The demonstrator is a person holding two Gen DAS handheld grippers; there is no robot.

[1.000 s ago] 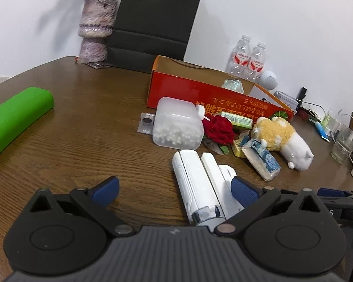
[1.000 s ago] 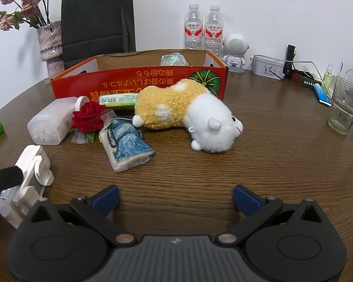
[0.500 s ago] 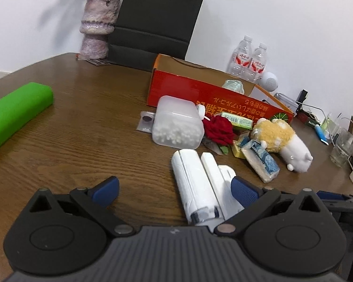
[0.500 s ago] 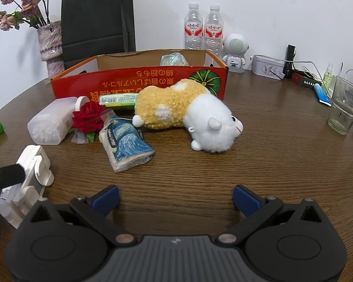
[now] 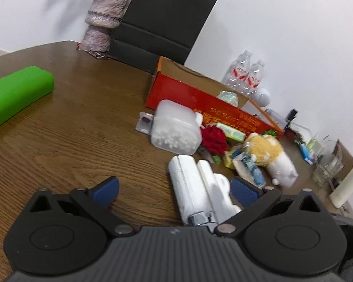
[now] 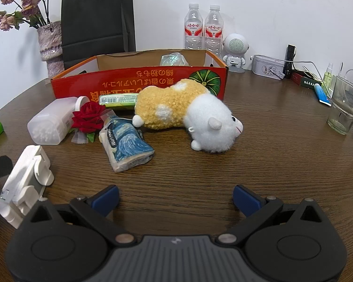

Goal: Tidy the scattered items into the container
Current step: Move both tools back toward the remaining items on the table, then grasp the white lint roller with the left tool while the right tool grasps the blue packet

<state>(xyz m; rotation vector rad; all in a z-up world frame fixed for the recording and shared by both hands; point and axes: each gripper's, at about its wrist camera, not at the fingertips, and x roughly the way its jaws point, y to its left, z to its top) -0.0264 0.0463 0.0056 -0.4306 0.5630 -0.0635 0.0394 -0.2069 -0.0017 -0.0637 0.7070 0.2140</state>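
Left claw [image 5: 174,189] was spread wide over the desk [image 5: 70,141], white folded gadget [image 5: 200,192] lying between its pads, nearer the right one. Right claw [image 6: 175,197] also gaped wide, empty; plush toy [image 6: 186,115] lay far ahead, just near of the red box [image 6: 138,82].

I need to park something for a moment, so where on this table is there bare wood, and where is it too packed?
Bare wood lies between the green block and the clear jar, and between the plush toy and the drinking glass. The strip right in front of the right gripper is free too. It is crowded along the front of the red box.
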